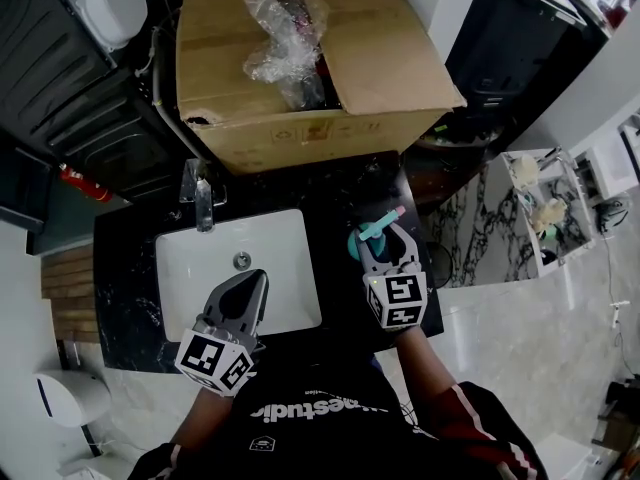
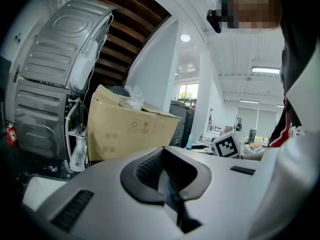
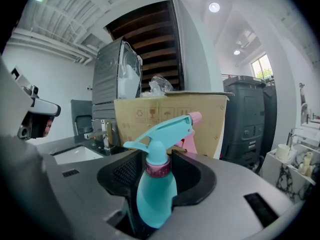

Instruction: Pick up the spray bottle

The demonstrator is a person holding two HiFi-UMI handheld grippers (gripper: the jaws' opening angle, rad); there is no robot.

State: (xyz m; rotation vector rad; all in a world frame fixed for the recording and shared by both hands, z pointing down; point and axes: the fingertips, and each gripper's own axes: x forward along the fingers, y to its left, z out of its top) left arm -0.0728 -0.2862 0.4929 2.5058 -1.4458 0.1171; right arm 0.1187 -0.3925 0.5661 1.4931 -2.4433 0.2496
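Squarely between spread fingers of right gripper [image 3: 156, 165], spray bottle [image 3: 156, 199], left gripper [image 2: 167, 176] fingers together.

Your black counter [image 1: 125, 298] carries a cardboard box [image 1: 390, 63] at its far edge, crumpled plastic [image 1: 283, 36] in its open top. White sink [image 1: 195, 268] left of centre, faucet [image 1: 203, 204] at its far rim.
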